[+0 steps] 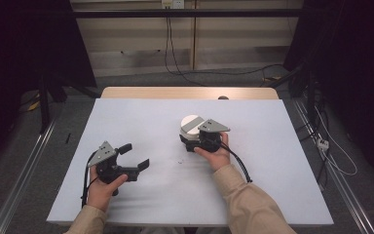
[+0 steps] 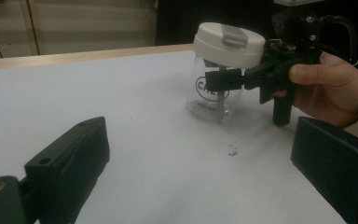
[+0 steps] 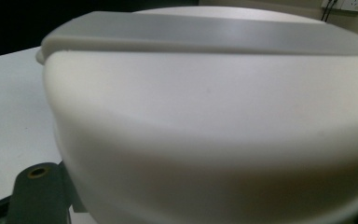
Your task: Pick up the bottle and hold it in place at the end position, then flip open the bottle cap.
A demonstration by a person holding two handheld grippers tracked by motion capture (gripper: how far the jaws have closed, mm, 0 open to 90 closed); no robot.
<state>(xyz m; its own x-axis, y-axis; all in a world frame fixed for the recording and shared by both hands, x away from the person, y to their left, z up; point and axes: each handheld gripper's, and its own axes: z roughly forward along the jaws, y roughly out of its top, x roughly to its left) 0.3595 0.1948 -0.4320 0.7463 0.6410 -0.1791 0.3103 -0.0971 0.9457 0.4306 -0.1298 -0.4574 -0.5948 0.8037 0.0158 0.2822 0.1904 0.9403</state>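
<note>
A clear glass jar (image 2: pixel 209 95) with a cream lid (image 2: pixel 228 44) is clamped below the lid by the right gripper (image 2: pixel 223 79). Well apart from the jar, the left gripper (image 1: pixel 135 156) is held with jaws spread, empty.

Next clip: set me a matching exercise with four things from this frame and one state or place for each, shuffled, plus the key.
Things:
1. left gripper
2. right gripper
3. jar
4. lid

States or places:
A. cream-white, grey tab on top
B. jaws open, nothing between them
C. clear glass with dark lettering, standing on the table
D. jaws closed on the jar just below its lid

Pairs: 1-B, 2-D, 3-C, 4-A
</note>
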